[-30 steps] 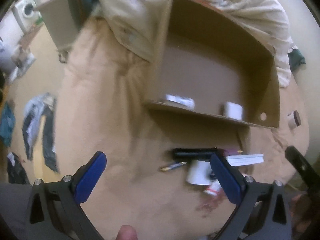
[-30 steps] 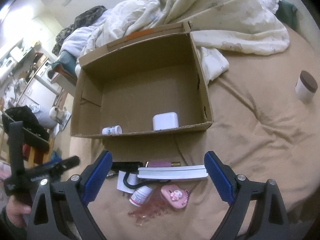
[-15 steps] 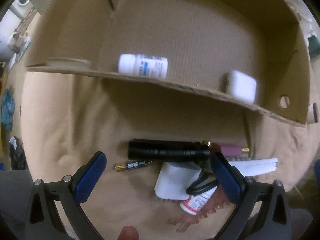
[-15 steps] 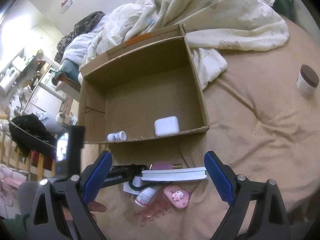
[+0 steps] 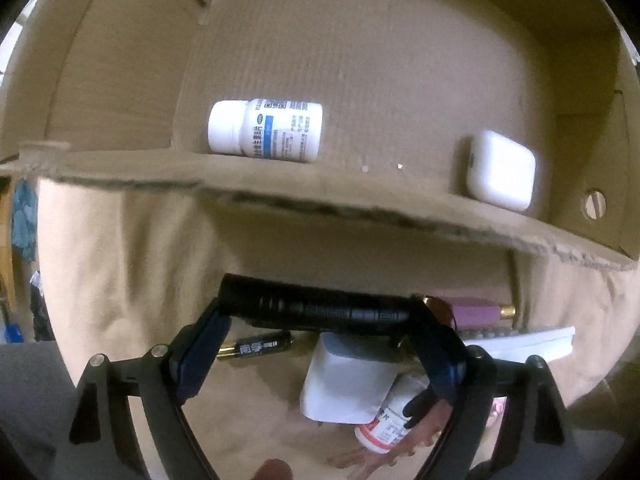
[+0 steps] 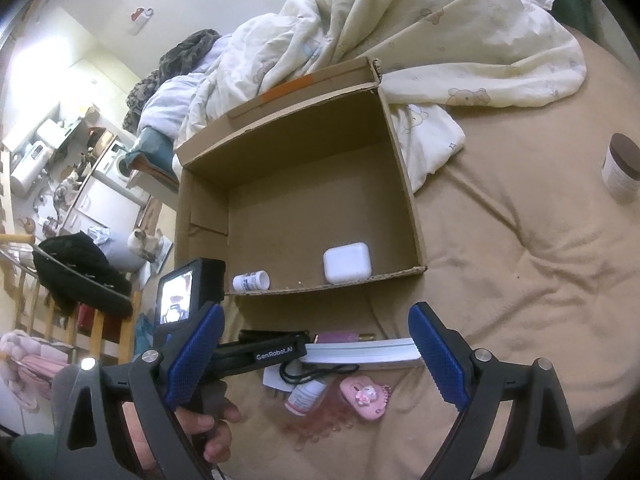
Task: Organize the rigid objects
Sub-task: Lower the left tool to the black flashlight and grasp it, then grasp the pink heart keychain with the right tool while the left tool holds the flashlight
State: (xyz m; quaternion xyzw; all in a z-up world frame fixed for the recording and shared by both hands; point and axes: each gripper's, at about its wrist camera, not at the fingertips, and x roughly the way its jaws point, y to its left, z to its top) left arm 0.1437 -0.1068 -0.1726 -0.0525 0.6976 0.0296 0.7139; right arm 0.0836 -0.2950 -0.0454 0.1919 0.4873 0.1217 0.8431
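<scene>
Tan bedding [image 6: 520,280] carries the loose pile nearest: black flashlight [image 5: 320,308], battery [image 5: 256,347], white adapter [image 5: 344,388], pink clip [image 6: 366,396]. The left gripper [image 5: 320,344] is closing its jaws lengthwise around the flashlight; the right gripper [image 6: 316,356] hangs open, empty. Beyond, the cardboard box [image 6: 408,200] holds only a pill bottle [image 5: 266,130] and white case [image 5: 500,170] (most remains). Rumpled duvet [image 6: 420,20] behind.

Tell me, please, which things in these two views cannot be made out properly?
- White block, left wrist view: its top lies under the black torch, so what it is stays unclear.
- Red-capped bottle, left wrist view: partly behind the left claw, label blurred.
- Bottle in the box, right wrist view: label too small.
- Jar, right wrist view: at the fisheye edge, label unreadable.
</scene>
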